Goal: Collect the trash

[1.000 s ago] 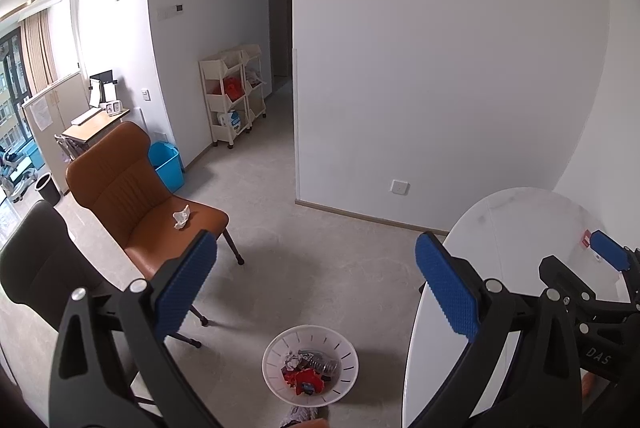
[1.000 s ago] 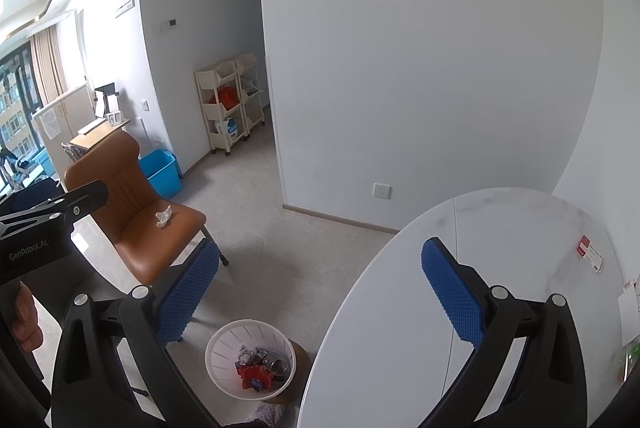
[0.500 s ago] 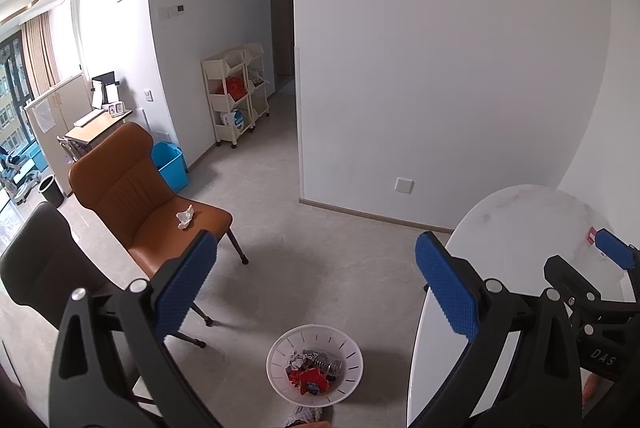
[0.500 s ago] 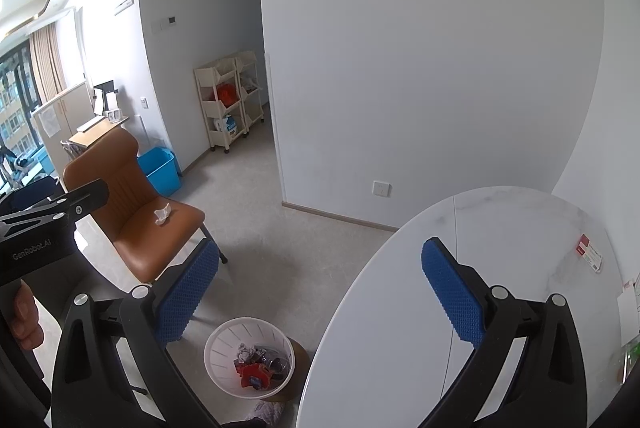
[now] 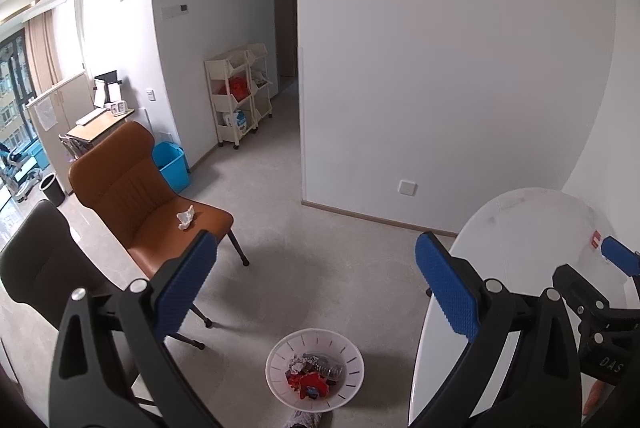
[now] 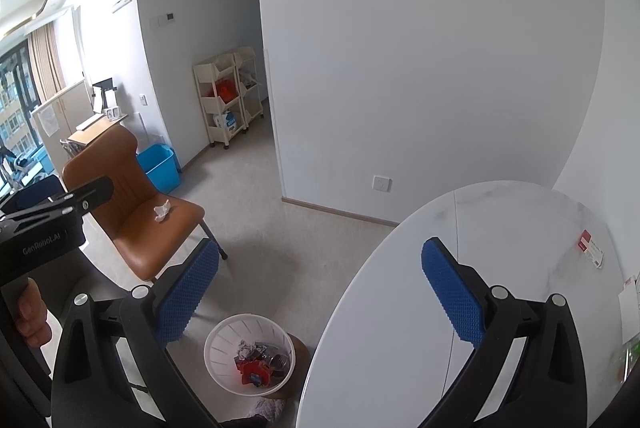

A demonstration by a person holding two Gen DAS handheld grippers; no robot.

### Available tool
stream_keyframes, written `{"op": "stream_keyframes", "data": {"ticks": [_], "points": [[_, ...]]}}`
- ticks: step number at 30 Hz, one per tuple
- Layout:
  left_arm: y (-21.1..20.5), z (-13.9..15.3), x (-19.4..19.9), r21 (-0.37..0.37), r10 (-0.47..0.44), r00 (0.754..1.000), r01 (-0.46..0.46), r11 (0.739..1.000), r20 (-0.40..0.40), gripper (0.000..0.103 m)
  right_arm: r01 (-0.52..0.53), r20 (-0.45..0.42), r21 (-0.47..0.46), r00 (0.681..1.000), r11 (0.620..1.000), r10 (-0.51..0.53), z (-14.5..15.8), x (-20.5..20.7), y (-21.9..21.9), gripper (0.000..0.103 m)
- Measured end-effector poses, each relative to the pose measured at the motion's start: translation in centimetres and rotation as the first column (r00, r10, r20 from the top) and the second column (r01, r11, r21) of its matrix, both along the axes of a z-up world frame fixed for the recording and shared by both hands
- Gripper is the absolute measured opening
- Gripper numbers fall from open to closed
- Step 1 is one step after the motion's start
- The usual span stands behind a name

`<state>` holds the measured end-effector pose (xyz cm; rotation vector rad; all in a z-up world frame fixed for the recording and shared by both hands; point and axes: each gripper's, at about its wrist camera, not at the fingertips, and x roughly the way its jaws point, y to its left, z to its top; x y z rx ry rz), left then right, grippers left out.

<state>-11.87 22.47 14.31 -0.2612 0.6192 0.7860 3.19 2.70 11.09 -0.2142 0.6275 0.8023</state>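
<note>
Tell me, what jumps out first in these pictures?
Two open grippers with blue pads frame each view: the left gripper and the right gripper. Below them a white wastebasket of trash stands on the floor beside a round white table. A crumpled tissue lies on the brown chair.

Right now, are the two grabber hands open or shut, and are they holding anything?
Left gripper: open, holding nothing.
Right gripper: open, holding nothing.

A crumpled tissue (image 5: 185,218) lies on the chair (image 5: 132,195), left of the floor bin (image 5: 315,368) beside the table (image 6: 500,268).
</note>
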Motion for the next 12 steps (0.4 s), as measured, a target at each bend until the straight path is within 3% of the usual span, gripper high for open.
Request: {"op": "stream_keyframes", "data": {"ticks": [6, 12], "points": [[1.0, -0.4, 0.0, -0.054, -0.006, 1.000, 0.006, 0.999, 0.011, 0.095, -0.002, -0.006, -0.007, 1.000, 1.000, 0.002, -0.1, 0.1, 0.2, 0.101], [1.3, -0.7, 0.5, -0.049, -0.012, 1.000, 0.012, 0.999, -0.010, 0.095, -0.007, -0.010, -0.013, 1.000, 1.000, 0.007, -0.1, 0.1, 0.6, 0.101]]}}
